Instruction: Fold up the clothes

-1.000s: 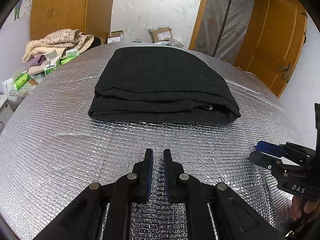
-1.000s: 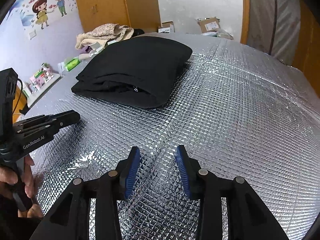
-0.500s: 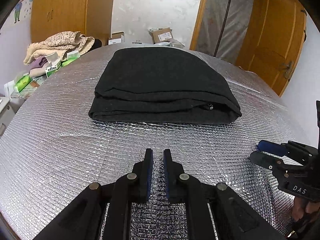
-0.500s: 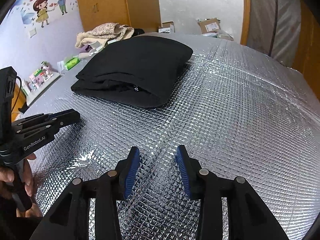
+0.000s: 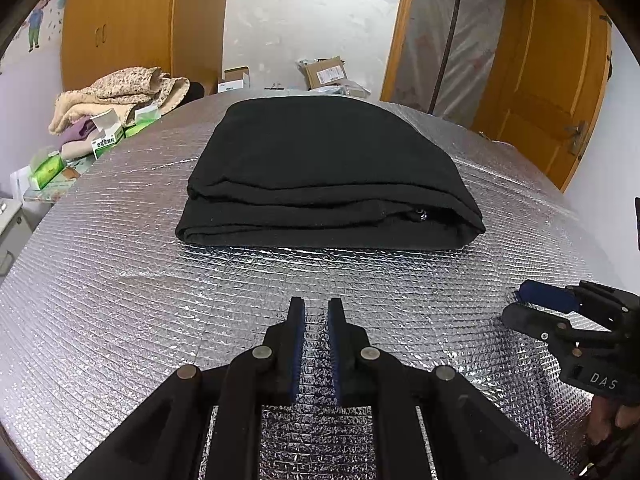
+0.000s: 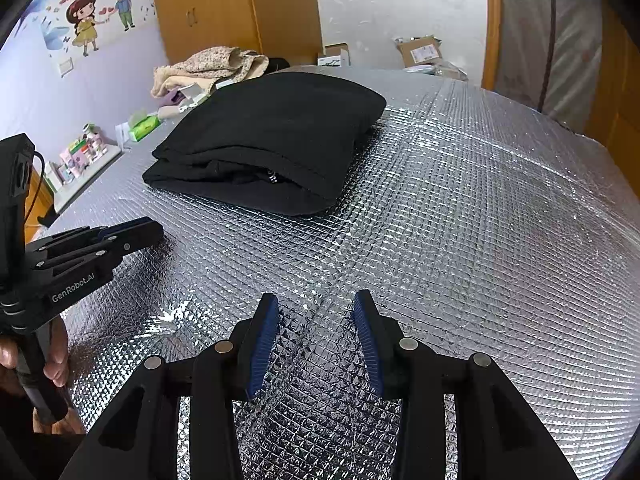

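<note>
Left hand-held gripper [image 5: 316, 312]: slightly apart, jaws just been opening, nothing between | Right hand-held gripper [image 6: 316, 312]: spread wide, empty | Folded black garment [image 5: 328, 172]: flat on silver quilted surface [image 5: 120, 300], ahead of both, untouched, zipper pull showing at near fold.

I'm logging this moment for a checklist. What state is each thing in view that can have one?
Black garment: folded, lying flat on the foil-covered surface, untouched.
Left tongs: narrow gap, just been opening, nothing between them.
Right tongs: open wide, empty.
Wooden door: open, swung against the wall.
Wardrobe doors: shut.
Beige blanket: loosely heaped beside the surface.
</note>
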A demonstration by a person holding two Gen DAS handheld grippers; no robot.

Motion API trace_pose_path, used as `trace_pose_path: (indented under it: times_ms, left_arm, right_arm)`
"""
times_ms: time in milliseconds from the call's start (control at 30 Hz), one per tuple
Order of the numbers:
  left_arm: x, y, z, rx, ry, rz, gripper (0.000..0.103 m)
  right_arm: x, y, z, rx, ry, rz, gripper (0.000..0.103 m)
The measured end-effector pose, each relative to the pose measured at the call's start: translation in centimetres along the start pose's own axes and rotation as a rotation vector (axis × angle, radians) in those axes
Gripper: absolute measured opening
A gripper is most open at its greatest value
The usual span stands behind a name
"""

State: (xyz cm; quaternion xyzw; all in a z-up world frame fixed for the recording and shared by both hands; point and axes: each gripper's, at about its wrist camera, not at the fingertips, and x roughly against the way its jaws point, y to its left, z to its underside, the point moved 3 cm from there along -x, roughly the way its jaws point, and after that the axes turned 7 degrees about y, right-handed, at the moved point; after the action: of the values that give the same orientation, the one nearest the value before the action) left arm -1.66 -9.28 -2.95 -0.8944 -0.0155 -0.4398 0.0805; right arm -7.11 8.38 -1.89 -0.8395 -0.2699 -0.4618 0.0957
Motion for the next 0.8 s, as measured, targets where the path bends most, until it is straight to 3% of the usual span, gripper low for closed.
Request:
trace_pose_path:
  times_ms: [200, 800]
  left_arm:
    - [-0.13, 0.36, -0.12, 0.026, -0.005, 0.030, 0.015]
    - [-0.12, -0.10, -0.05, 0.005, -0.021, 0.000, 0.016]
  right_arm:
    - [-0.08, -0.04, -0.04, -0.002, 0.000, -0.002, 0.042]
    - [-0.07, 0.06, -0.01, -0.002, 0.000, 0.000, 0.042]
